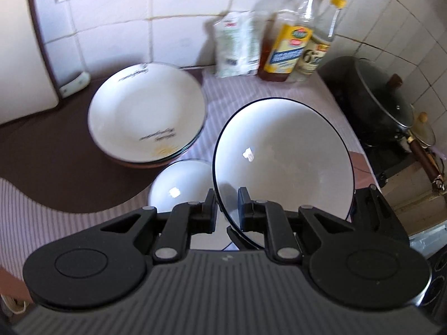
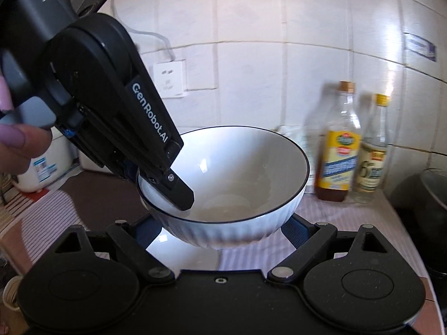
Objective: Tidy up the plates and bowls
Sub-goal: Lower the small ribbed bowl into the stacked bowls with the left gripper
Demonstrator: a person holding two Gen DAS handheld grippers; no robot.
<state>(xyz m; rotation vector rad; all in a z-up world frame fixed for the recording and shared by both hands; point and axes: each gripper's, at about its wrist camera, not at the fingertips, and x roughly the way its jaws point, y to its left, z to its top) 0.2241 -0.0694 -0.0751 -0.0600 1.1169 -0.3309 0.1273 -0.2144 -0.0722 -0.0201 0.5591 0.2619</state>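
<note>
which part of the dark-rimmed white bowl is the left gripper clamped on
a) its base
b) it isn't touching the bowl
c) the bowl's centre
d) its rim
d: in the left wrist view the left gripper has one finger inside and one outside the rim of the dark-rimmed bowl, and the right wrist view shows the same pinch at the edge.

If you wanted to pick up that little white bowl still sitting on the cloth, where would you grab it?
Probably by the rim. The small bowl sits upright and open, so one finger can go inside the wall and one outside, coming down from above on its near edge, away from the plate stack. The left gripper holds the big bowl that same way.
</note>
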